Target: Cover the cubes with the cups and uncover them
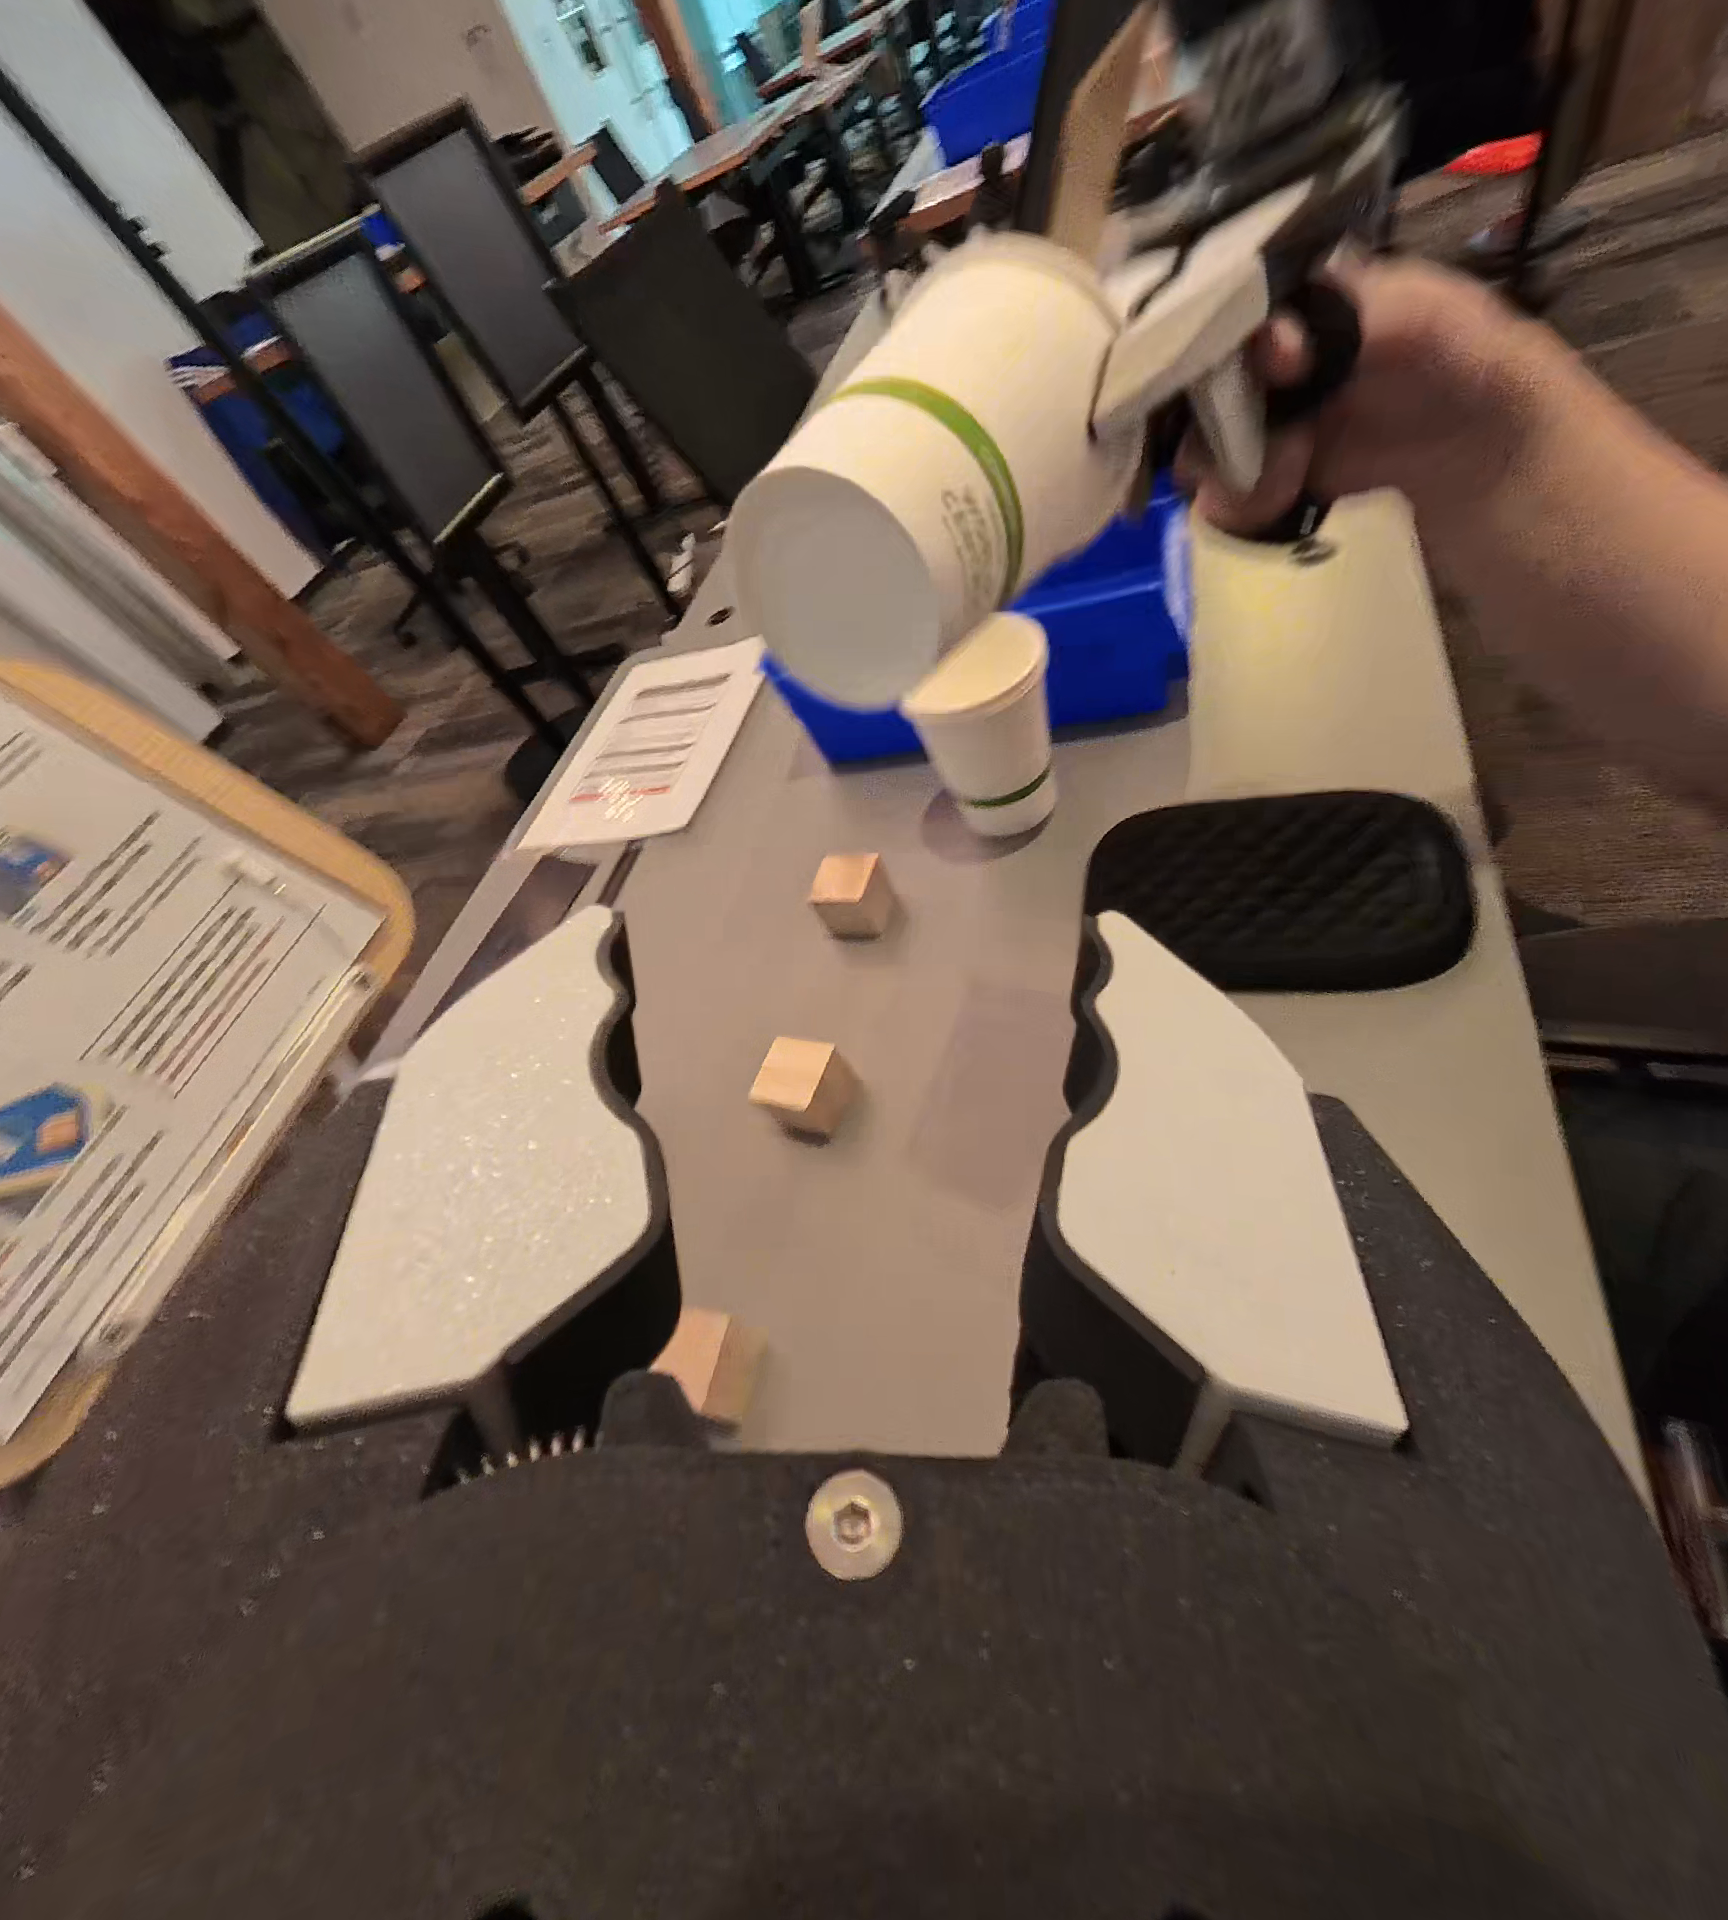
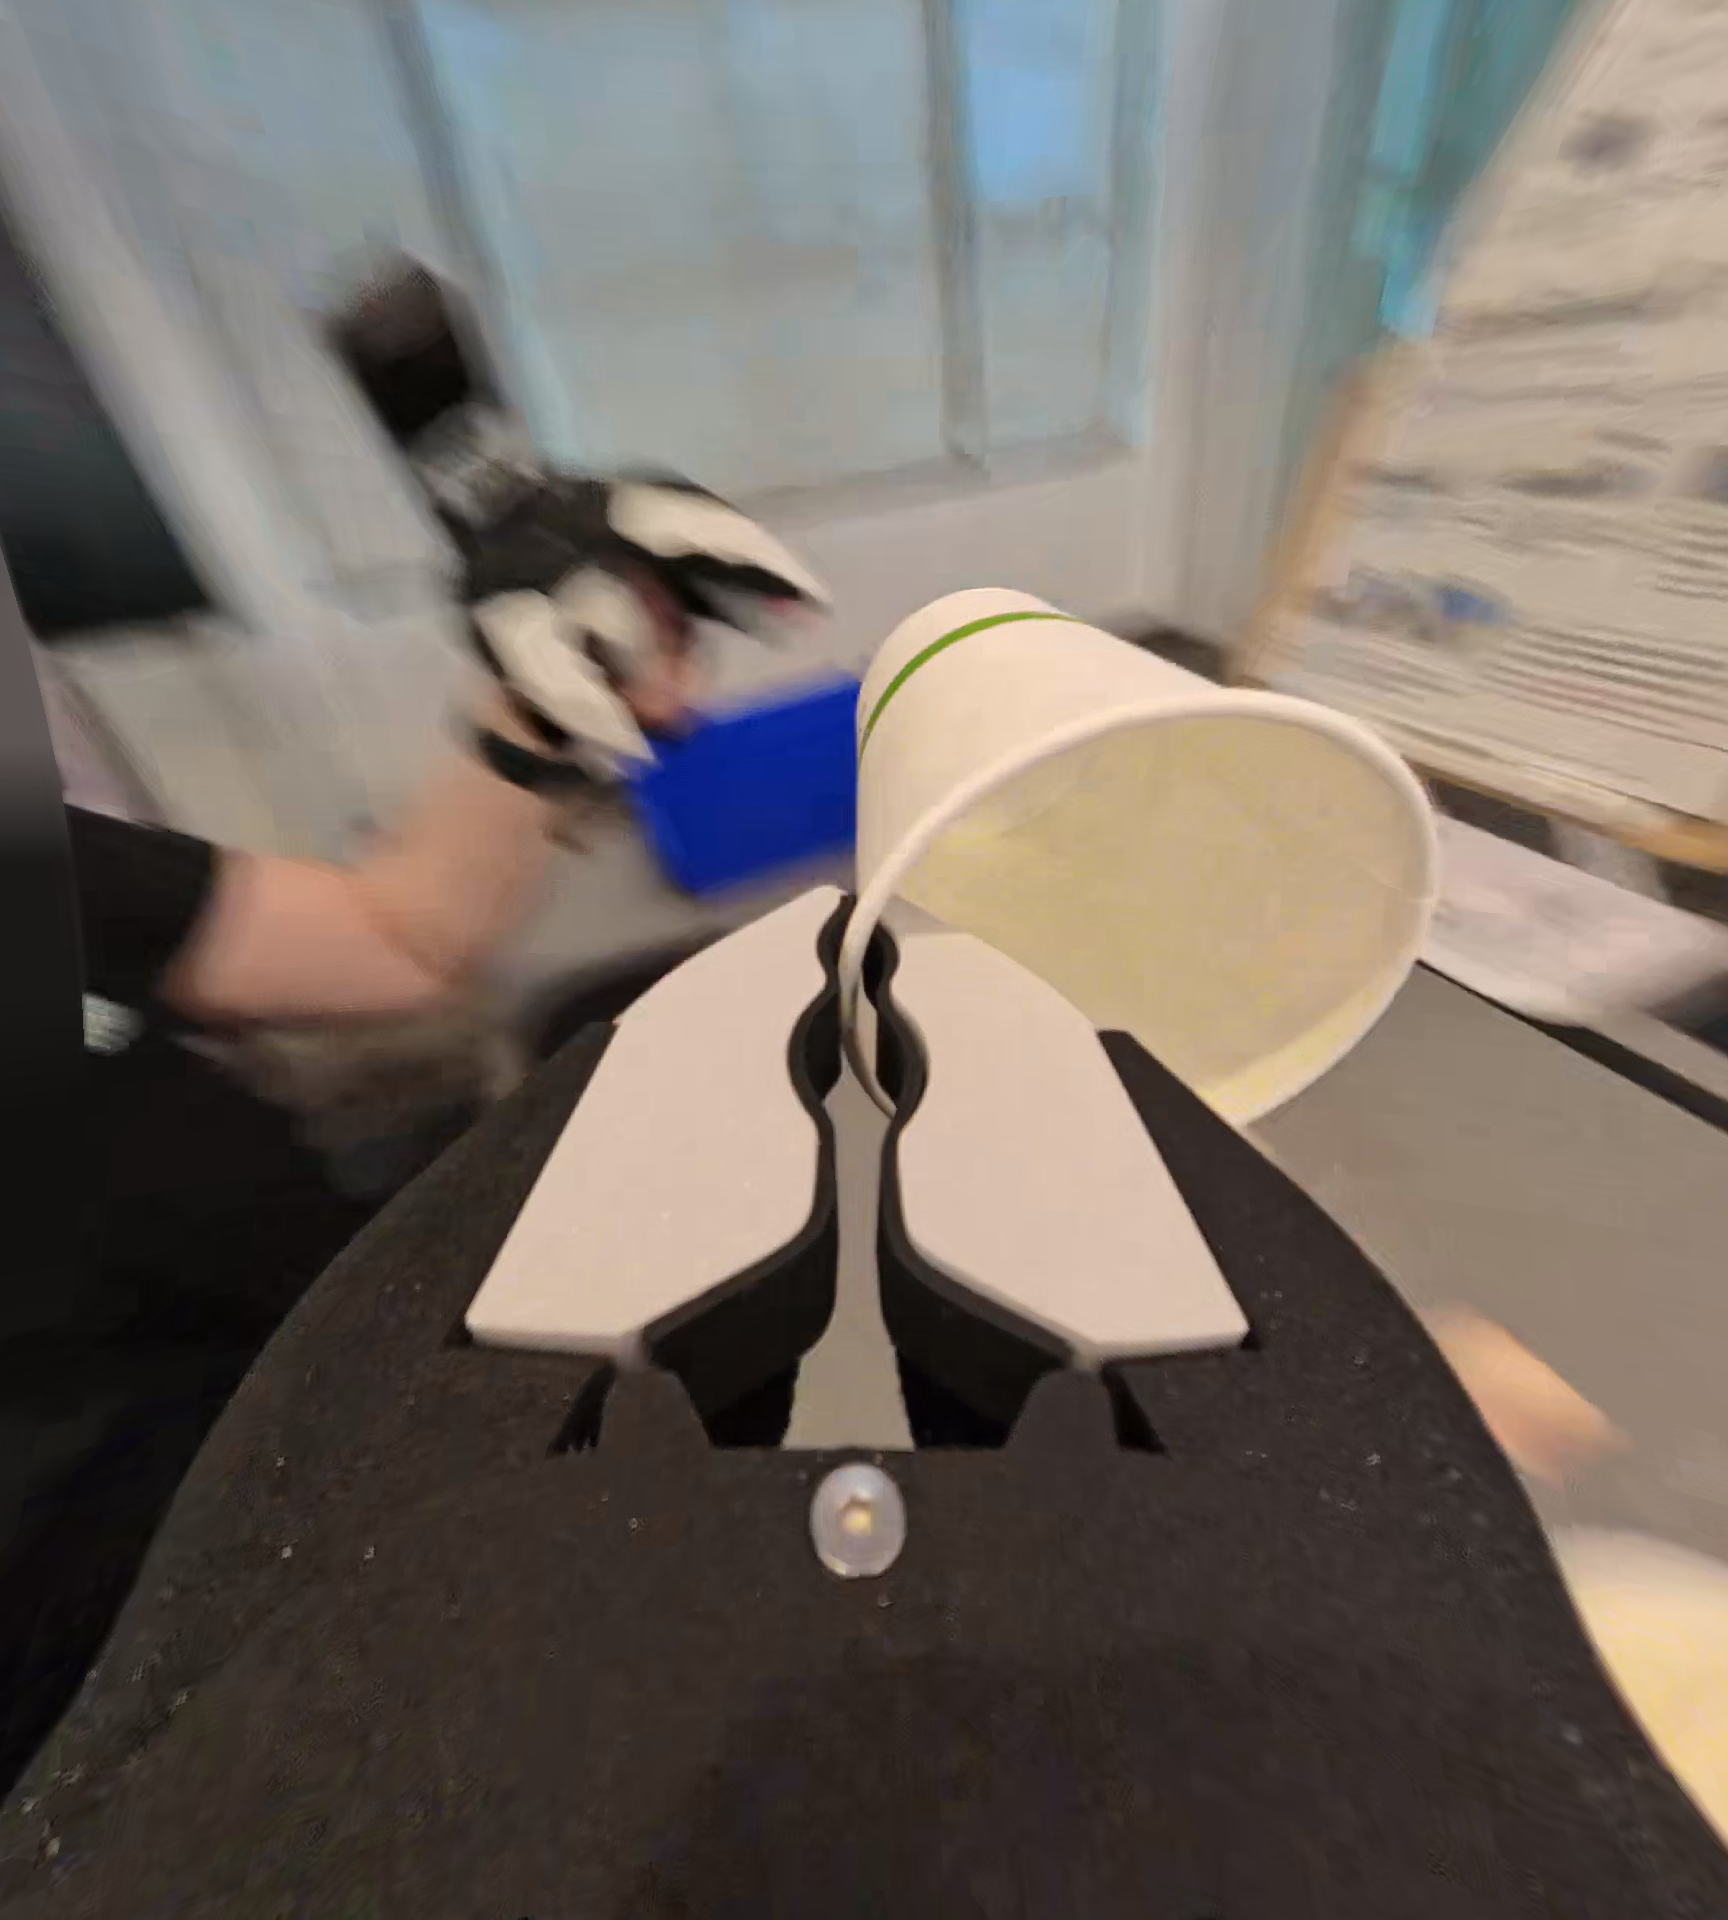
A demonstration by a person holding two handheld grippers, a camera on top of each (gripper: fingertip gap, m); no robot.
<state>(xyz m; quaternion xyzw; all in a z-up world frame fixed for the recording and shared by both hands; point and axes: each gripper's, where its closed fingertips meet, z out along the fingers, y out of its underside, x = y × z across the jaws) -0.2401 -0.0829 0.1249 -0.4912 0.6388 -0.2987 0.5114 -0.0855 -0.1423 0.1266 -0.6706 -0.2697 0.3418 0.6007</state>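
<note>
Three wooden cubes (image 1: 849, 894) (image 1: 803, 1086) (image 1: 709, 1361) lie uncovered in a row on the grey table (image 1: 943, 1299). My left gripper (image 1: 855, 925) is open and empty, hovering over the row with the cubes showing between its fingers. My right gripper (image 2: 860, 935) is shut on the rim of a white paper cup with a green stripe (image 2: 1099, 831). It holds the cup tilted in the air, as the left wrist view shows (image 1: 912, 468). A second such cup (image 1: 995, 727) stands mouth up on the table beyond the farthest cube.
A blue bin (image 1: 1099, 644) sits behind the standing cup. A black mesh pad (image 1: 1275, 894) lies to the right, a printed sheet (image 1: 652, 748) at the far left edge, and a poster board (image 1: 60, 1039) to the left. A person's hand (image 1: 1462, 436) holds the right gripper.
</note>
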